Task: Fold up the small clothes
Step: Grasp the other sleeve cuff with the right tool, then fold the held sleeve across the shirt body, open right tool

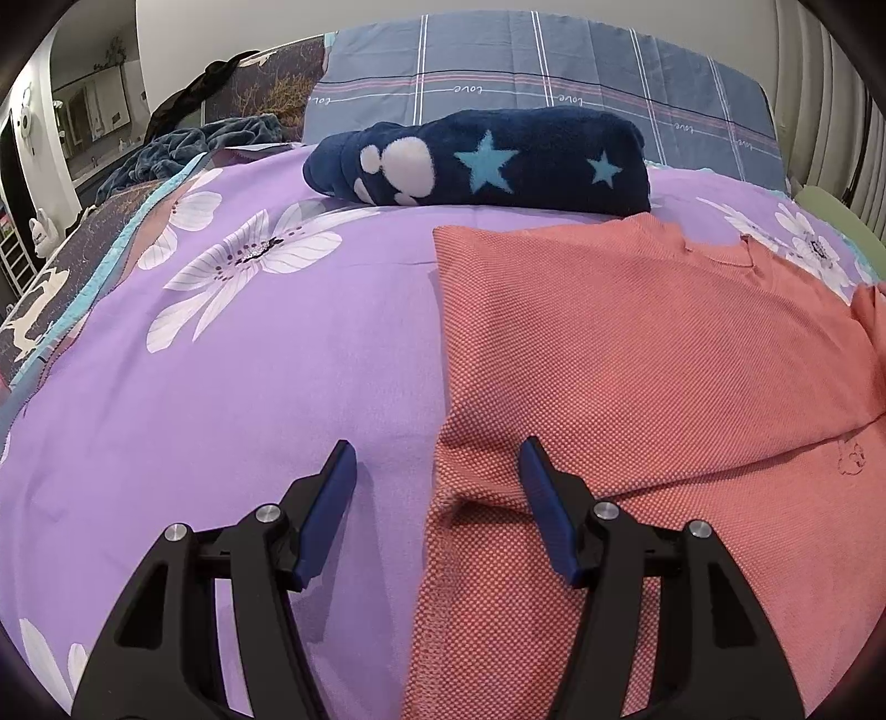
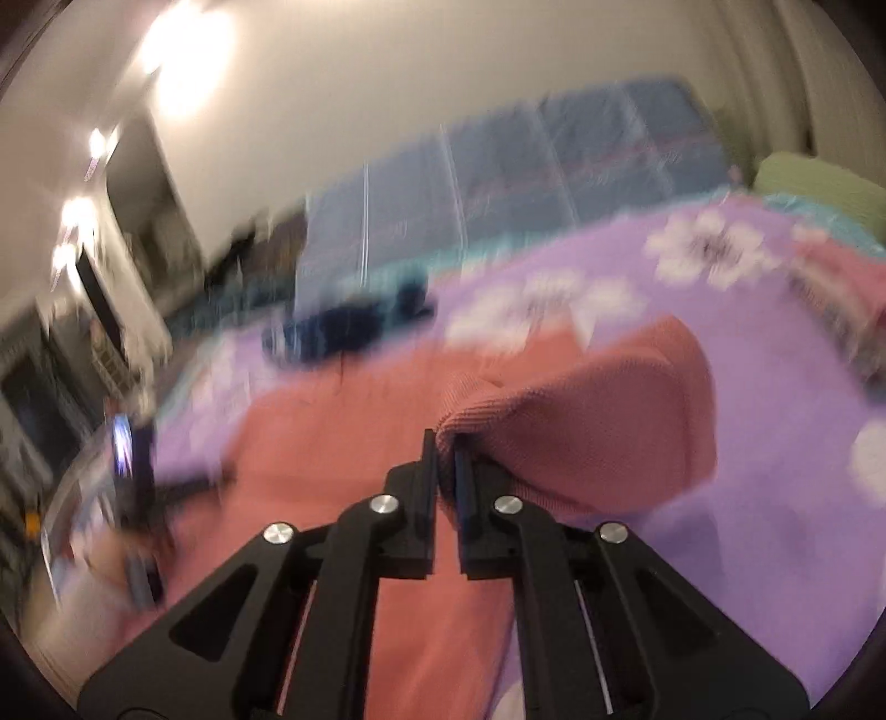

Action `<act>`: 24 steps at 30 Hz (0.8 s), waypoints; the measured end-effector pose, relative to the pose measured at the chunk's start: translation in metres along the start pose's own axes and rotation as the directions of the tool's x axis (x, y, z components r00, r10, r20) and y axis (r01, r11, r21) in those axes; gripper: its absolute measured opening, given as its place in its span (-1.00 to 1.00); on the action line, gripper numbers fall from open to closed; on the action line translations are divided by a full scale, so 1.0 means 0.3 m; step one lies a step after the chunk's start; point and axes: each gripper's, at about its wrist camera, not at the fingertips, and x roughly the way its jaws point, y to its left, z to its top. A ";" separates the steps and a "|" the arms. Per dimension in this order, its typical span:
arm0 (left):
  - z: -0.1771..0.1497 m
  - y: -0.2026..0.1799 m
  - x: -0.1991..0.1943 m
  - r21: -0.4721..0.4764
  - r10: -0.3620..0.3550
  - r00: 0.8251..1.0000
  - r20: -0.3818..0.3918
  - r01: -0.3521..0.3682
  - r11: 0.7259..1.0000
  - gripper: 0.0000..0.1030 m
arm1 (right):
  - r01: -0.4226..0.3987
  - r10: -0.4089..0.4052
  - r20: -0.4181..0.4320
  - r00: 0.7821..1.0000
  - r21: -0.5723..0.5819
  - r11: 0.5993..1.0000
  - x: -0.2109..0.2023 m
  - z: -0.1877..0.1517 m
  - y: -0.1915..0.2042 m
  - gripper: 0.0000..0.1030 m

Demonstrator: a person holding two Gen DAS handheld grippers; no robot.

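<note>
Left tongs (image 1: 437,471) gape over pink shirt (image 1: 637,360) edge, gripping nothing; right tongs (image 2: 444,451) pinch lifted sleeve (image 2: 581,421).

Wall (image 1: 232,33): plain, pale, behind the bed's head edge.
Bed cover (image 1: 221,387): purple with white flowers, spread over the bed.
Pillow (image 1: 554,61): blue-grey plaid, upright along the head edge.
Blanket (image 1: 194,149): dark blue, bunched at the bed's far left corner.
Curtain (image 1: 830,111): pale, pleated, at the right.
Cushion (image 2: 819,183): green, at the bed's far right corner.
Lamps (image 2: 183,61): bright, glaring, upper left; right view blurred.
</note>
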 end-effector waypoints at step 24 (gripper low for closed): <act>0.002 0.026 0.001 -0.043 -0.058 0.998 0.001 0.058 0.997 0.23 | 0.352 -0.306 -0.210 0.929 0.239 0.905 0.181 0.101 -0.031 -0.69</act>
